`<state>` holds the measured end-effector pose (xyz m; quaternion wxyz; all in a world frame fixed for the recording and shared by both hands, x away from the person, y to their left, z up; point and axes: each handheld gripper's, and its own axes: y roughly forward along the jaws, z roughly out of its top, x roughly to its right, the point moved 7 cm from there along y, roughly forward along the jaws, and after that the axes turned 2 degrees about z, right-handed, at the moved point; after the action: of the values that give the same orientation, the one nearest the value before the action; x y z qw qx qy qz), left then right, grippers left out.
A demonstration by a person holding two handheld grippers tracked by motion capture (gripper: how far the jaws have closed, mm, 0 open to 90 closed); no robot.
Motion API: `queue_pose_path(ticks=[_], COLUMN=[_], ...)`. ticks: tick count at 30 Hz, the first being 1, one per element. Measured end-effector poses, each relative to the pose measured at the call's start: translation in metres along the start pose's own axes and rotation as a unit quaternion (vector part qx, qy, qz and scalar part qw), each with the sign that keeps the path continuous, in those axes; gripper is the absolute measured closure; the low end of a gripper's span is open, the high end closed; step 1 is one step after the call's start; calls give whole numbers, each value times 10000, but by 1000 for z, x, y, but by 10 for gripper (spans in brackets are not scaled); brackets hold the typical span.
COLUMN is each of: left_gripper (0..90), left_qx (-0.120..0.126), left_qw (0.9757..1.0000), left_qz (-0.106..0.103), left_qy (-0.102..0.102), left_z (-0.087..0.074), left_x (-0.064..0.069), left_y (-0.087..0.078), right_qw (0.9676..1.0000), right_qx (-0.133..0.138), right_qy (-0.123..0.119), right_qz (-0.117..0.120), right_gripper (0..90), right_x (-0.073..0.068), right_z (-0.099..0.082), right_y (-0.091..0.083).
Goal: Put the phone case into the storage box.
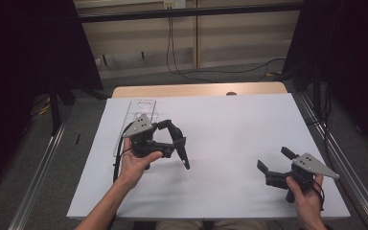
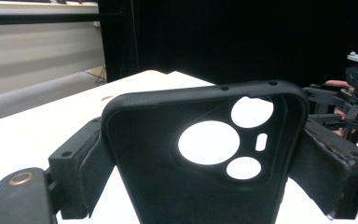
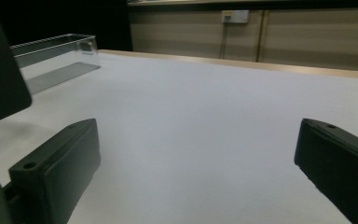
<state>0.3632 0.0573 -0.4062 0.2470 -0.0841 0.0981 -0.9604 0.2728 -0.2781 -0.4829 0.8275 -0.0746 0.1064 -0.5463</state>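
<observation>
High view: I am holding my left gripper (image 1: 179, 141) just to the right of the clear tray (image 1: 141, 106), over the white table cover (image 1: 230, 124), with its jaws clamped on a black phone case (image 1: 183, 152). The case is hanging tilted above the cover, its lower end pointing down and away from the tray. In the left gripper view the phone case (image 2: 186, 186) is sitting upright between my jaws, pressed on both side edges, its camera cut-outs facing the lens. I am keeping my right gripper (image 1: 277, 160) well apart from the tray, near the cover's opposite edge, with its jaws spread wide and gripping nothing. In the right gripper view the clear tray (image 3: 56, 58) is lying far off to the left.
</observation>
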Motion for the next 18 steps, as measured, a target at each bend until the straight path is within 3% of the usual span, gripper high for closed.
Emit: queue_pose_path(ticks=[2,4,10,18], left_gripper=[134,134,134,133], left_qx=[-33,25,38,94], left_qw=[10000,10000,9997,9989], left_qz=[48,49,206,420], left_qy=[20,-24,-95,-175], left_z=[0,0,2,9], left_x=[-1,-2,-6,-11], left_y=[-1,0,-3,-10], right_qw=[9999,9999,10000,10000], right_qx=[26,77,-24,4], right_qy=[144,52,-34,-48], right_qz=[-22,-142,-7,-50], right_gripper=[0,0,0,0], right_x=[3,8,4,6], right_z=[0,0,-4,-4], right_y=[-2,-3,-2,-4])
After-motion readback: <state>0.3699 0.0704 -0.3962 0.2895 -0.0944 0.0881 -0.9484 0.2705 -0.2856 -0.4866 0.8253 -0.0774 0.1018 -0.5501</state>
